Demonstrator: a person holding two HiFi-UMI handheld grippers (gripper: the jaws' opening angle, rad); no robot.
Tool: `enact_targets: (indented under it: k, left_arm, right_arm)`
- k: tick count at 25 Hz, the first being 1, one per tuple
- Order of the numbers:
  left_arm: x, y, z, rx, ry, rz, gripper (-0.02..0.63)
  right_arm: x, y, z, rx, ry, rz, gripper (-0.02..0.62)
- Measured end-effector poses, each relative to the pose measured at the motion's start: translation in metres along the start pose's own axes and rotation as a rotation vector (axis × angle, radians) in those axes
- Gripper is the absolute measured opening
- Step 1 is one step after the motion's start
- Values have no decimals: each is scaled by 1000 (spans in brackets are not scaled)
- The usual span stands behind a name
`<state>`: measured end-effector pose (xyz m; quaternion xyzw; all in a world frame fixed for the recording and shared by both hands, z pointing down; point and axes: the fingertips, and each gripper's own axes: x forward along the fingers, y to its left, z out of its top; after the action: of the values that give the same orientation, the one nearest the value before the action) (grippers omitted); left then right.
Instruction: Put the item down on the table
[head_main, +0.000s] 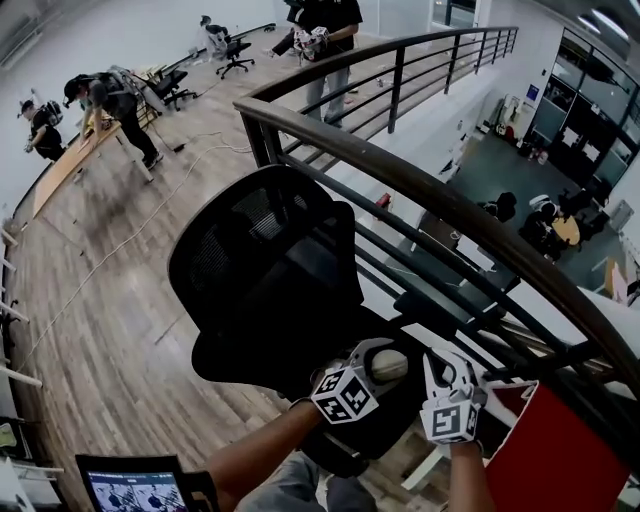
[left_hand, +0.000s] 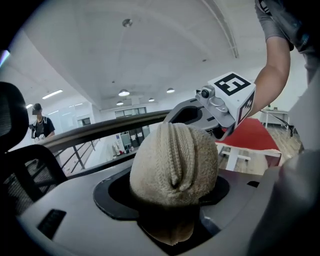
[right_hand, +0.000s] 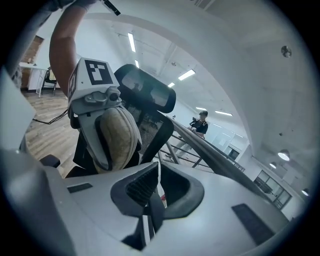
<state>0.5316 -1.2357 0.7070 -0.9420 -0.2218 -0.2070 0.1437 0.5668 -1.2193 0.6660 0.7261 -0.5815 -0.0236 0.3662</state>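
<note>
The item is a beige knitted roll (head_main: 390, 368). My left gripper (head_main: 372, 358) is shut on it and holds it in the air in front of a black mesh office chair (head_main: 268, 268). In the left gripper view the roll (left_hand: 172, 165) fills the middle and hides the jaws of the left gripper (left_hand: 172, 210). My right gripper (head_main: 445, 368) hovers just right of it, apart from the roll. In the right gripper view the right gripper (right_hand: 150, 200) has its jaws together with nothing between them, and the roll (right_hand: 117, 137) shows at the left inside the left gripper (right_hand: 102, 130).
A red-topped table (head_main: 555, 450) with white legs stands at the lower right, close below the right gripper. A dark curved railing (head_main: 450, 200) runs behind the chair, with a lower floor beyond it. A screen (head_main: 135, 490) sits at the bottom left. People work far off at the back.
</note>
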Motion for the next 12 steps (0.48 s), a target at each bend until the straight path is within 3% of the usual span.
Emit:
enact_targets:
  k: [7,12]
  left_arm:
    - [42,2,-45,-23,36,-53,307]
    - [67,3,-76,-37,71,-83,307]
  right_arm:
    - [35,17,-43,-4,62,23,6]
    - [63,37,-92,-168,222,39,6]
